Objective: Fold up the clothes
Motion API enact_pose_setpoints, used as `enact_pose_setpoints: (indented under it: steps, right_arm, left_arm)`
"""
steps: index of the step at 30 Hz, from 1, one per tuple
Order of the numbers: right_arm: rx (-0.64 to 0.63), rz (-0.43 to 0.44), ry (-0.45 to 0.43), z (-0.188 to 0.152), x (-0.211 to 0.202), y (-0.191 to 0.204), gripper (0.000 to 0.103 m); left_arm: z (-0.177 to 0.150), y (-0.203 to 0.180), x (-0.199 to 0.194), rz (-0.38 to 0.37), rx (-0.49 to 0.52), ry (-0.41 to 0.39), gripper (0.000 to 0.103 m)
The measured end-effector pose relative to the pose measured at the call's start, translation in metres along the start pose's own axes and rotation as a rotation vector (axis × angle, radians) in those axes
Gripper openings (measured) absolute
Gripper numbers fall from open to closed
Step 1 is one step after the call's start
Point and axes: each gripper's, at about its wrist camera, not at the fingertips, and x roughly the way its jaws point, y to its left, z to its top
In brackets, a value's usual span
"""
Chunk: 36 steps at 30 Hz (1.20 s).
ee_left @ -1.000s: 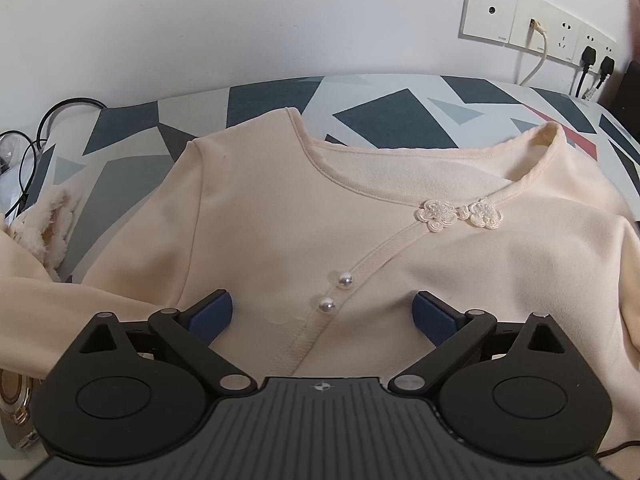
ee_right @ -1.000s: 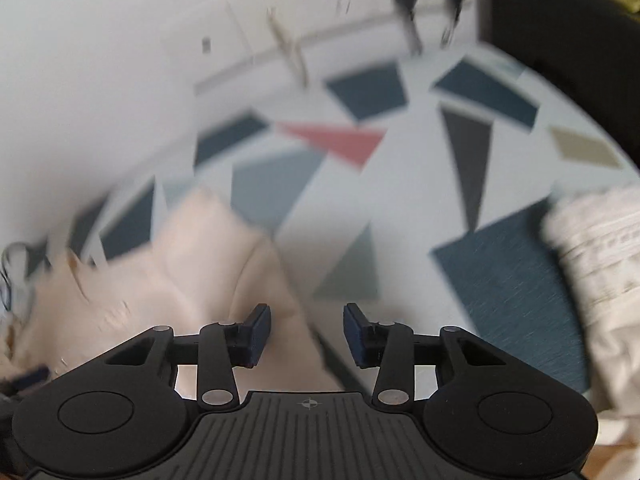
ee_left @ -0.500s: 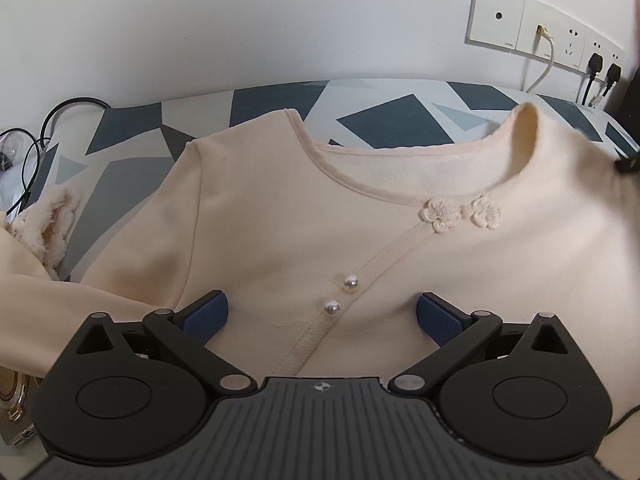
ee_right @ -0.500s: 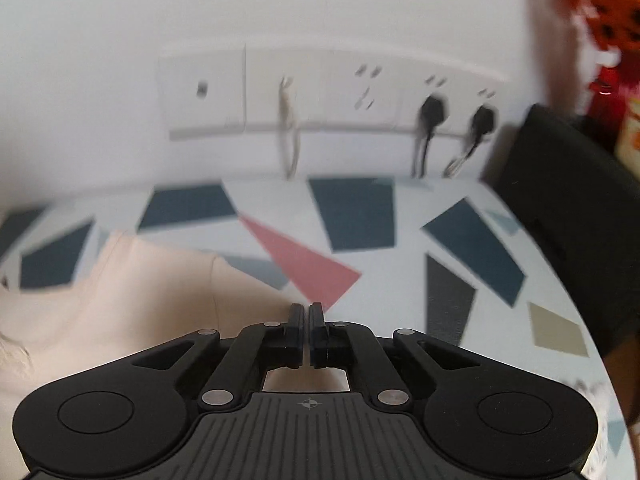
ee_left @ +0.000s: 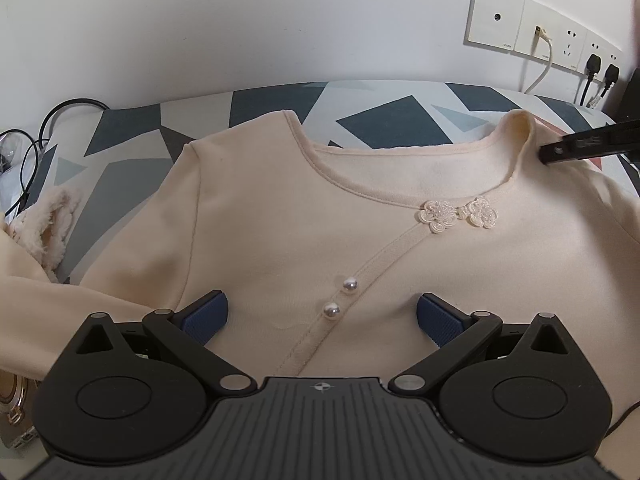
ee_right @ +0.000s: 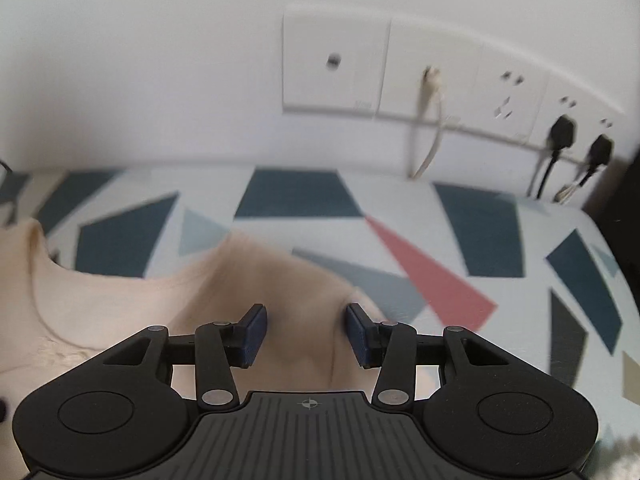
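A cream cardigan (ee_left: 280,220) lies front up on the patterned tablecloth (ee_left: 392,120), with two flower clasps (ee_left: 460,216) and two pearl buttons (ee_left: 340,298). My left gripper (ee_left: 322,312) hovers open over its chest, with nothing between the fingers. In the right wrist view my right gripper (ee_right: 306,334) sits at the cardigan's (ee_right: 120,312) right shoulder. Its jaws are opening and a blurred hump of cloth lies between them. One right finger (ee_left: 576,146) shows beside the raised collar end in the left wrist view.
Wall sockets (ee_left: 536,32) with plugged cables line the back wall. Loose black cables (ee_left: 40,128) lie at the far left, near a fluffy cuff (ee_left: 48,220). A dark object (ee_right: 624,200) stands at the table's right end.
My right gripper swung left from the bare tablecloth to the shoulder, shut, then opened again. The collar's right end now stands up nearer the middle. The left gripper stayed put.
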Motion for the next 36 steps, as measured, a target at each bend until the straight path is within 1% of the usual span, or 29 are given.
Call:
enact_pose_setpoints:
  steps: [2, 4, 5, 6, 7, 8, 10, 11, 12, 13, 14, 16, 18, 19, 20, 21, 22, 23, 24, 25, 26, 27, 28, 29, 30, 31, 32, 34, 36]
  right_arm:
    - [0.052, -0.003, -0.025, 0.003, 0.008, -0.003, 0.044]
    - [0.094, -0.007, -0.043, 0.007, 0.013, -0.006, 0.045]
    - [0.11, -0.012, -0.04, 0.008, 0.014, -0.007, 0.047]
    - [0.125, -0.016, -0.037, 0.009, 0.014, -0.007, 0.047]
    - [0.145, -0.019, -0.036, 0.01, 0.014, -0.007, 0.047]
    - [0.177, -0.015, -0.037, 0.01, 0.008, -0.007, 0.048]
    - [0.238, 0.002, -0.062, 0.008, -0.01, -0.004, 0.06]
    - [0.258, 0.024, -0.085, 0.003, -0.024, 0.001, 0.069]
    - [0.267, 0.05, -0.098, -0.002, -0.037, 0.007, 0.074]
    - [0.274, 0.078, -0.108, -0.007, -0.05, 0.014, 0.076]
    - [0.27, 0.109, -0.108, -0.014, -0.063, 0.024, 0.079]
    - [0.24, 0.148, -0.106, -0.027, -0.082, 0.045, 0.081]
    - [0.206, 0.155, -0.103, -0.042, -0.093, 0.062, 0.082]
    - [0.2, 0.157, -0.095, -0.046, -0.094, 0.07, 0.082]
    - [0.194, 0.16, -0.088, -0.05, -0.096, 0.077, 0.082]
    - [0.191, 0.163, -0.078, -0.054, -0.097, 0.085, 0.082]
    - [0.197, 0.171, -0.063, -0.055, -0.097, 0.091, 0.082]
    - [0.198, 0.19, -0.046, -0.056, -0.097, 0.098, 0.082]
    - [0.198, 0.209, -0.032, -0.056, -0.096, 0.104, 0.082]
    - [0.193, 0.222, -0.023, -0.055, -0.094, 0.11, 0.082]
    - [0.191, 0.227, -0.016, -0.053, -0.093, 0.113, 0.082]
    - [0.191, 0.23, -0.01, -0.051, -0.092, 0.117, 0.082]
    - [0.195, 0.225, -0.006, -0.048, -0.091, 0.118, 0.082]
    - [0.202, 0.215, 0.0, -0.045, -0.09, 0.118, 0.082]
    - [0.212, 0.205, 0.005, -0.043, -0.089, 0.116, 0.082]
    - [0.226, 0.2, 0.008, -0.042, -0.088, 0.113, 0.082]
    - [0.247, 0.196, 0.007, -0.041, -0.088, 0.108, 0.082]
    - [0.295, 0.172, -0.008, -0.039, -0.09, 0.093, 0.082]
    - [0.341, 0.136, -0.026, -0.038, -0.093, 0.075, 0.082]
  left_arm:
    - [0.004, 0.0, 0.003, 0.006, -0.009, -0.001, 0.103]
    - [0.012, 0.0, 0.006, 0.022, -0.032, 0.015, 0.102]
    - [0.015, 0.001, 0.004, 0.028, -0.045, 0.019, 0.099]
    - [0.017, 0.004, 0.0, 0.03, -0.057, 0.014, 0.089]
    - [0.016, 0.008, -0.007, 0.025, -0.064, -0.006, 0.084]
    - [0.015, 0.013, -0.016, 0.019, -0.073, -0.027, 0.084]
    - [0.006, 0.031, -0.04, 0.018, -0.121, -0.077, 0.085]
    - [0.001, 0.042, -0.052, 0.025, -0.163, -0.101, 0.085]
    - [-0.005, 0.054, -0.064, 0.035, -0.211, -0.124, 0.089]
    - [-0.013, 0.07, -0.077, 0.058, -0.271, -0.143, 0.094]
    - [-0.02, 0.086, -0.088, 0.097, -0.329, -0.157, 0.094]
    - [-0.031, 0.121, -0.103, 0.197, -0.447, -0.172, 0.094]
    - [-0.039, 0.158, -0.111, 0.26, -0.577, -0.185, 0.094]
    - [-0.042, 0.178, -0.111, 0.272, -0.657, -0.181, 0.094]
    - [-0.044, 0.198, -0.109, 0.269, -0.748, -0.174, 0.094]
    - [-0.047, 0.219, -0.104, 0.25, -0.854, -0.168, 0.093]
    - [-0.049, 0.236, -0.099, 0.221, -0.954, -0.166, 0.09]
    - [-0.05, 0.249, -0.094, 0.189, -1.024, -0.172, 0.088]
    - [-0.049, 0.258, -0.088, 0.158, -1.066, -0.18, 0.08]
    - [-0.048, 0.264, -0.082, 0.129, -1.098, -0.187, 0.066]
    - [-0.045, 0.267, -0.077, 0.106, -1.108, -0.195, 0.055]
    - [-0.043, 0.267, -0.075, 0.092, -1.107, -0.208, 0.023]
    - [-0.04, 0.265, -0.075, 0.092, -1.098, -0.224, 0.01]
    - [-0.036, 0.262, -0.076, 0.103, -1.081, -0.242, 0.007]
    - [-0.03, 0.256, -0.082, 0.134, -1.043, -0.266, 0.007]
    - [-0.022, 0.247, -0.089, 0.159, -0.992, -0.297, 0.007]
    - [-0.012, 0.234, -0.097, 0.169, -0.924, -0.339, 0.006]
    - [0.01, 0.196, -0.115, 0.165, -0.728, -0.423, 0.006]
    - [0.03, 0.14, -0.129, 0.11, -0.473, -0.487, 0.006]
